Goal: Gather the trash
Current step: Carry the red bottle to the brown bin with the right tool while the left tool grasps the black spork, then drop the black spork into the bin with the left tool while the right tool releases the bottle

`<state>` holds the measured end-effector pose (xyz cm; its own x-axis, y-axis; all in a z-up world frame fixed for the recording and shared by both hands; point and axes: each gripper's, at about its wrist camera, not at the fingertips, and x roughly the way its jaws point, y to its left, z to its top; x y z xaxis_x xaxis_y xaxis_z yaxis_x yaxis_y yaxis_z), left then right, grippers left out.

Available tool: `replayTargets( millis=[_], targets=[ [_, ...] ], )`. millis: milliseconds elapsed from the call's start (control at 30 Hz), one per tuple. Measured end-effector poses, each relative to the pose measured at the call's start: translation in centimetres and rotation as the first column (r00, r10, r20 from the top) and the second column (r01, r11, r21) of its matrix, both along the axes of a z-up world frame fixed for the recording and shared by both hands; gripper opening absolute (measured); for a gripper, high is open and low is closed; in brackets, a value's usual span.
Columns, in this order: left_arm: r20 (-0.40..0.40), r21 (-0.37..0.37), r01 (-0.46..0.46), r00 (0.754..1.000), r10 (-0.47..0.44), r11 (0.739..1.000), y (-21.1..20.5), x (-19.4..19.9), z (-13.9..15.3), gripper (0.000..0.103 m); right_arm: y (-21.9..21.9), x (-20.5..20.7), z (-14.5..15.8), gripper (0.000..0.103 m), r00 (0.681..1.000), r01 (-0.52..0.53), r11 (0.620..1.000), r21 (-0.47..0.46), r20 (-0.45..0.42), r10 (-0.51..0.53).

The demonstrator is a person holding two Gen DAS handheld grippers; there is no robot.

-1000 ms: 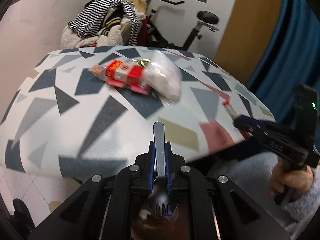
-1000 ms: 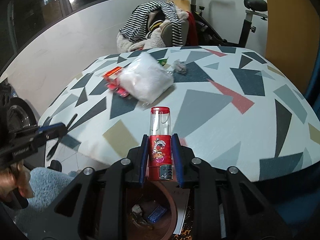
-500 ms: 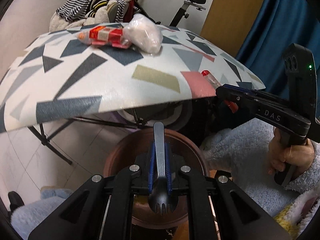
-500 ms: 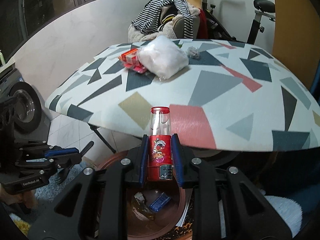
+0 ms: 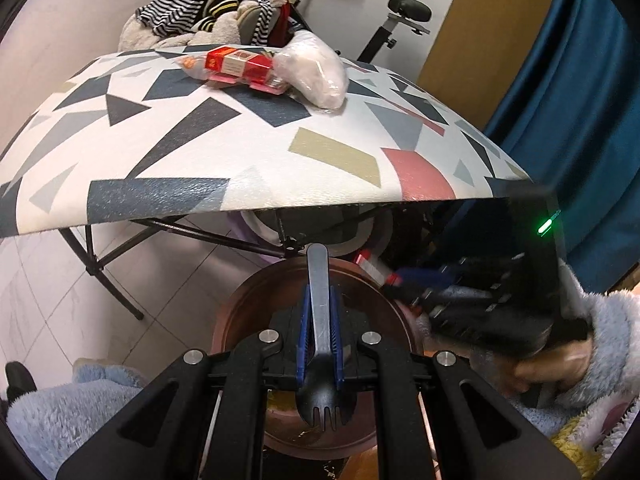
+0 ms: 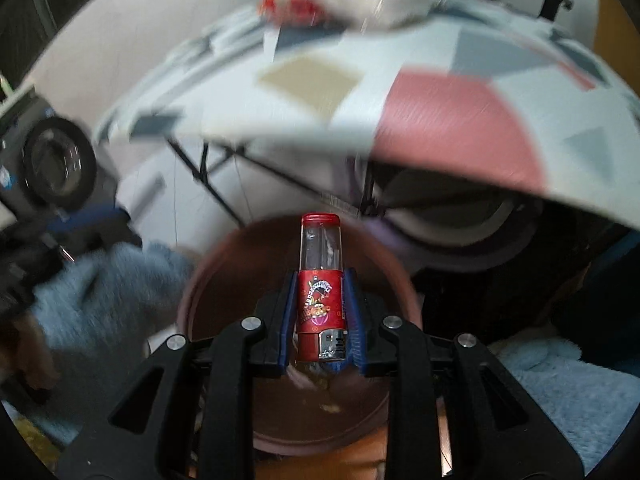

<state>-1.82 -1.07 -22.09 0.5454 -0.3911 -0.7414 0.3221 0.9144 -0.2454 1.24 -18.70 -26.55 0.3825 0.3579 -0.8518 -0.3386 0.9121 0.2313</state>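
My left gripper [image 5: 319,312] is shut on a black plastic spork [image 5: 319,320], handle pointing forward, tines toward the camera. It hangs over a round brown bin [image 5: 240,304] on the floor below the table edge. My right gripper [image 6: 321,292] is shut on a red lighter [image 6: 321,292] with a clear upper half, above the same brown bin [image 6: 200,280]. In the left wrist view the right gripper [image 5: 396,278] reaches in from the right with the lighter [image 5: 370,264] over the bin's rim. A red packet [image 5: 236,66] and a white plastic bag [image 5: 316,70] lie on the patterned table [image 5: 200,152].
The folding table's black legs [image 5: 104,252] stand left of the bin. A pile of striped and fleecy clothes [image 5: 200,12] and an exercise bike [image 5: 400,12] are behind the table. A blue curtain [image 5: 580,100] hangs at right. Fleecy blue sleeves [image 6: 104,292] flank the bin.
Both grippers have sunk from table height to below the table edge, over the brown bin. The right one dropped fastest and tipped further down; its view is blurred. Both grips are unchanged.
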Motion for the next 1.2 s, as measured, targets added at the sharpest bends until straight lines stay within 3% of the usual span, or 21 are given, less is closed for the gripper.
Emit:
replayTargets(
  millis=[133,300,500,600,767,833,967,1133,1200],
  targets=[
    [-0.005,-0.003,-0.006,1.000,0.006,1.000,0.2,0.0,-0.2,0.010,2.0,0.4,-3.2,0.026,0.993,-0.060,0.994,-0.086,-0.106,0.051],
    [-0.010,-0.005,-0.004,1.000,0.004,1.000,0.2,0.1,-0.4,0.010,2.8,0.9,-6.1,0.026,0.971,-0.084,0.989,-0.123,-0.234,0.054],
    [-0.008,-0.009,-0.006,1.000,0.006,1.000,0.3,0.1,-0.5,0.010,2.5,0.8,-7.4,0.027,0.955,-0.081,0.987,-0.140,-0.295,0.036],
    [-0.010,-0.011,-0.006,1.000,0.006,1.000,0.3,0.1,-0.5,0.010,2.5,1.1,-7.5,0.045,0.958,-0.078,0.986,-0.149,-0.285,0.032],
    [-0.009,-0.009,-0.002,1.000,0.002,1.000,0.2,0.1,-0.6,0.010,2.1,0.8,-6.0,0.057,0.976,-0.053,0.988,-0.143,-0.219,0.020],
    [-0.013,-0.009,-0.003,1.000,0.003,1.000,0.2,0.1,-0.7,0.010,1.8,0.6,-4.8,0.066,0.985,-0.035,0.991,-0.127,-0.172,0.013],
    [-0.030,-0.012,-0.006,1.000,0.006,1.000,0.2,0.3,-1.1,0.010,0.6,-0.3,-0.6,0.082,1.000,0.012,0.996,-0.089,0.001,-0.012],
    [-0.061,-0.006,0.000,0.998,-0.001,1.000,-0.2,0.7,-2.0,0.010,-1.7,-1.4,4.3,0.096,0.974,0.079,0.996,-0.039,0.216,-0.069],
    [-0.077,0.004,0.009,0.997,-0.009,1.000,-0.6,0.8,-2.4,0.010,-2.6,-1.4,5.1,0.097,0.965,0.097,0.995,-0.010,0.245,-0.092]
  ],
)
